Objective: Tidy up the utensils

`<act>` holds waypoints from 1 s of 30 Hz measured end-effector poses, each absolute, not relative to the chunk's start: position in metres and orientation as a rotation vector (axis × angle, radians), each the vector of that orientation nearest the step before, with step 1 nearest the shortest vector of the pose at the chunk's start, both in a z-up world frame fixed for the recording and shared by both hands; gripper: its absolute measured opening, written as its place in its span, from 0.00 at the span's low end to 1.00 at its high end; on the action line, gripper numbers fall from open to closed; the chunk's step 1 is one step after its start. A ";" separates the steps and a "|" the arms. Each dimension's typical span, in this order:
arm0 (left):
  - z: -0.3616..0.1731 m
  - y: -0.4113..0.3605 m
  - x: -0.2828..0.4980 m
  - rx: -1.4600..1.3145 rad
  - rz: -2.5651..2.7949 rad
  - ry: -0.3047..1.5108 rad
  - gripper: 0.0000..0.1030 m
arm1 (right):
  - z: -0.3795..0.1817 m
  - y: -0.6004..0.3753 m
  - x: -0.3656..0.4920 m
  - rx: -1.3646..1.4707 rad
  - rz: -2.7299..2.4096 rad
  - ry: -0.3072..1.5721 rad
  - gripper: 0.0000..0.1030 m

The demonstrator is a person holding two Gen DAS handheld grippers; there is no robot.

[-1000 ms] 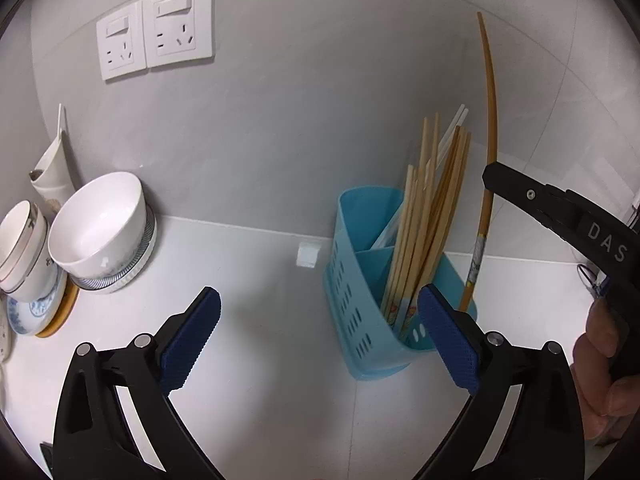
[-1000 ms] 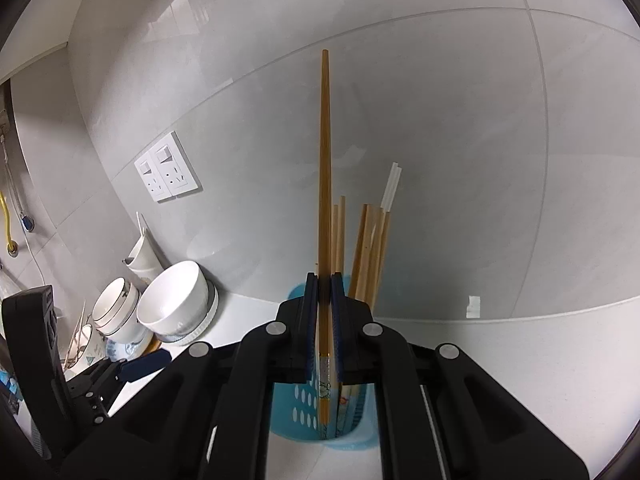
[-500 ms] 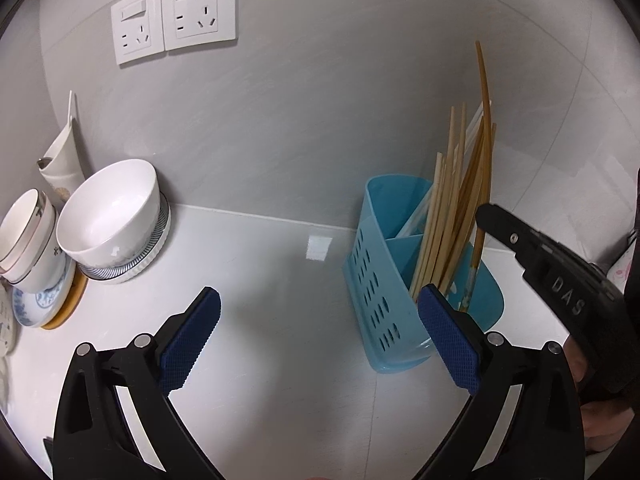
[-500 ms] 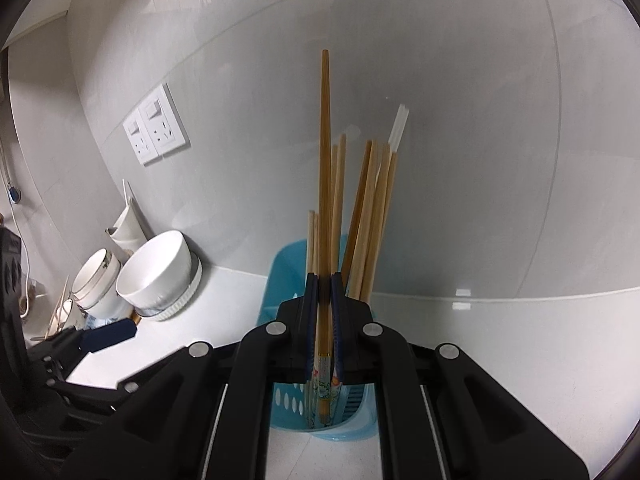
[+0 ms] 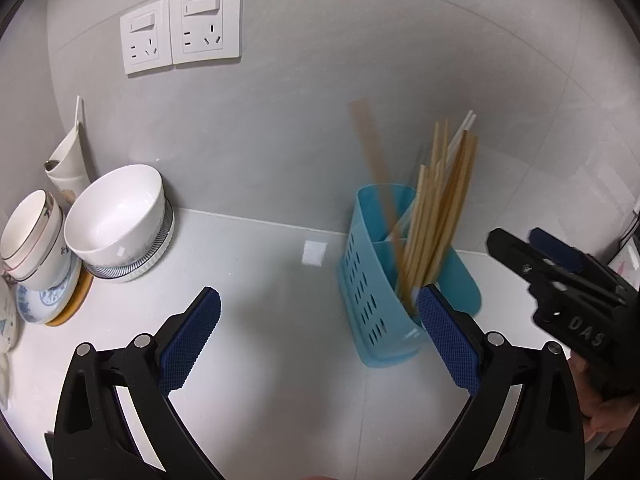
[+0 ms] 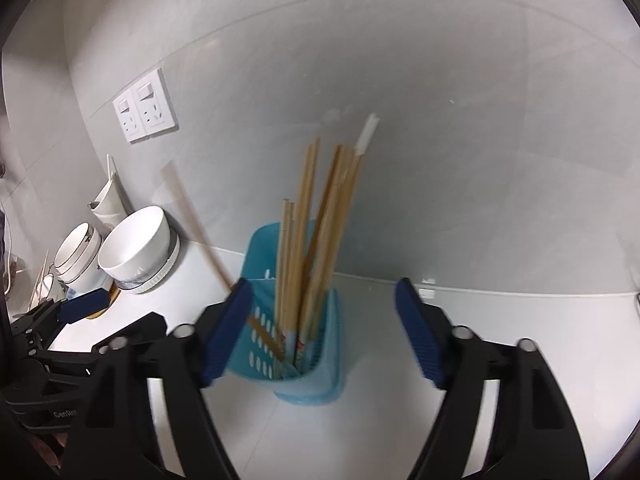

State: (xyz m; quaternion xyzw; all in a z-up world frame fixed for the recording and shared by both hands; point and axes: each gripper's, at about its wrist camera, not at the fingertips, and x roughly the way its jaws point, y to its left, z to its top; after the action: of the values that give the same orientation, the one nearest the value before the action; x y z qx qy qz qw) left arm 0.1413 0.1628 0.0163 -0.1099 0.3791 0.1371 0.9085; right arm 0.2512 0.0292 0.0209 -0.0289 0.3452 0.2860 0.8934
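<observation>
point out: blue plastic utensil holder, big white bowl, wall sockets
Blue perforated plastic utensil holder [image 5: 366, 292], left wrist view, on its slotted side wall.
Large white ceramic bowl [image 5: 120, 216], left wrist view, on the inner wall.
White double wall socket plates [image 5: 206, 26], left wrist view, on the right-hand plate's face.

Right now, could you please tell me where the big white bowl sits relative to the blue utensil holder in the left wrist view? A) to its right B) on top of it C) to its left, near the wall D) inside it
C: the white bowl sits apart, left of the blue utensil holder, close to the wall.
</observation>
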 end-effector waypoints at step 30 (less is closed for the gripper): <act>0.010 0.119 0.096 -0.244 0.275 0.841 0.94 | 0.018 -0.032 0.202 -0.122 0.612 0.824 0.92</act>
State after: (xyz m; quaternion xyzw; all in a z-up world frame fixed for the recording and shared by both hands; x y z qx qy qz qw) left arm 0.0956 0.1192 0.0096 -0.1178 0.4060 0.1329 0.8965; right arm 0.2022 -0.0315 0.0178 -0.0585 0.3938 0.2924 0.8695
